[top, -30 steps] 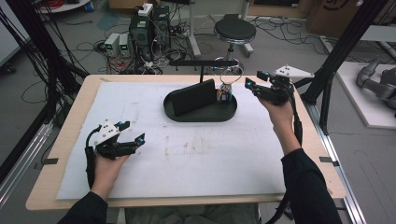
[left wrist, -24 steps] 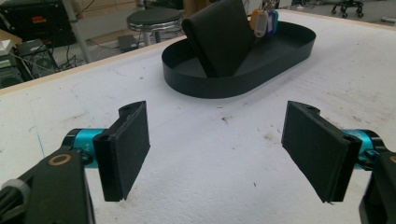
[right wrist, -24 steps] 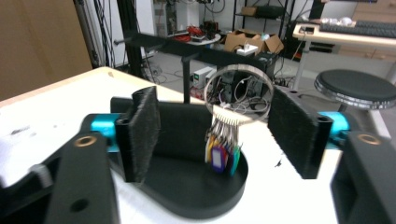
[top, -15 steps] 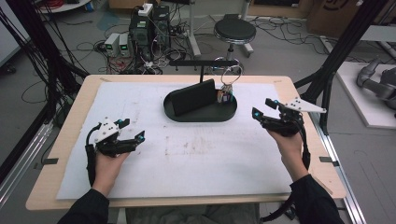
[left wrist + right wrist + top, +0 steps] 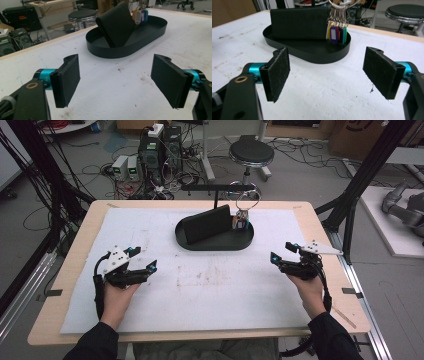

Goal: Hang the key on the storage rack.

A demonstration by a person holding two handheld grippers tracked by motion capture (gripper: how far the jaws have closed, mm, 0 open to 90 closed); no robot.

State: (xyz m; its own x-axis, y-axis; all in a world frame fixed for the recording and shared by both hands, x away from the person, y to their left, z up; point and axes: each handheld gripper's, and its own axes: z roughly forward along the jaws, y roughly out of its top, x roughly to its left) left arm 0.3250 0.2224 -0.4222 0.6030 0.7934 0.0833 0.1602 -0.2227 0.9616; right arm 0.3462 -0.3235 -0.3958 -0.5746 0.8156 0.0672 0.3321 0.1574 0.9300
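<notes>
We hold both tongs spread and empty; the key bunch [image 5: 243, 220] in the tray [image 5: 200, 243] near the worktop's far edge lies closer to our right tongs [image 5: 282, 253] than our left tongs [image 5: 143, 259]

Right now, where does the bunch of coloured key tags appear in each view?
High view: the key tags hang at the right end of the black oval tray, upper centre.
Left gripper view: top, right of centre, behind the black wallet.
Right gripper view: top centre.
Shared landmark: the tray.
</notes>
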